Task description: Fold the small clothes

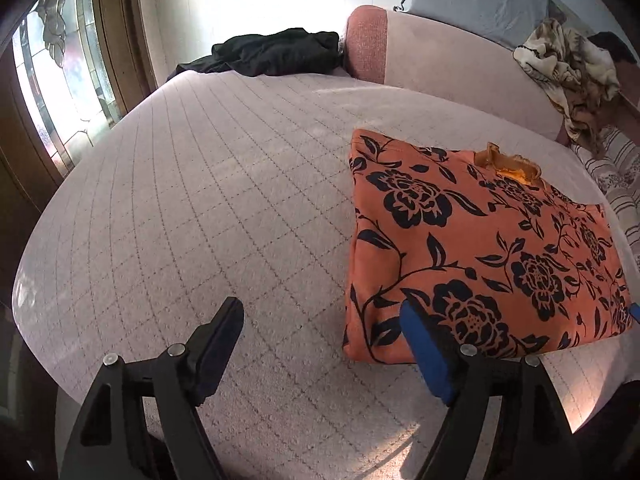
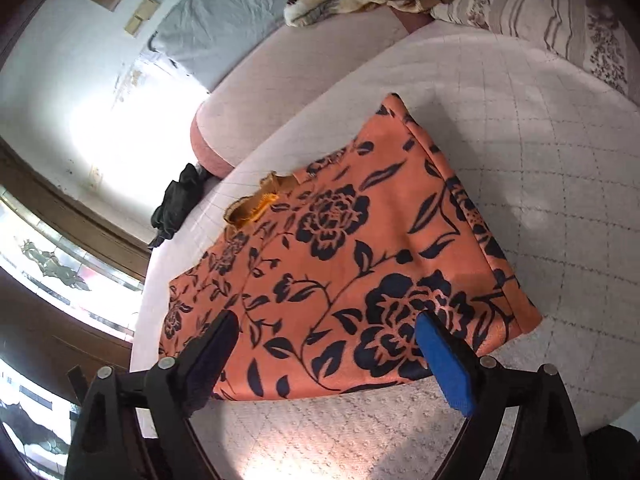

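Note:
An orange garment with a black flower print [image 1: 480, 240] lies folded into a flat rectangle on the pale quilted bed [image 1: 200, 200]. Its collar with a yellow lining [image 1: 508, 164] shows at the far edge. My left gripper [image 1: 320, 320] is open and empty, just off the garment's near left corner. In the right wrist view the same garment [image 2: 340, 248] fills the middle. My right gripper [image 2: 324, 328] is open and empty, hovering over the garment's near edge. A blue pad of the right gripper peeks in at the left wrist view's right edge [image 1: 634, 312].
A black garment [image 1: 272, 52] lies crumpled at the far end of the bed beside a pink bolster [image 1: 366, 44]. A brown patterned blanket [image 1: 572, 76] and striped pillows [image 2: 560, 12] lie along the headboard side. A glass door [image 1: 60, 80] stands at the left.

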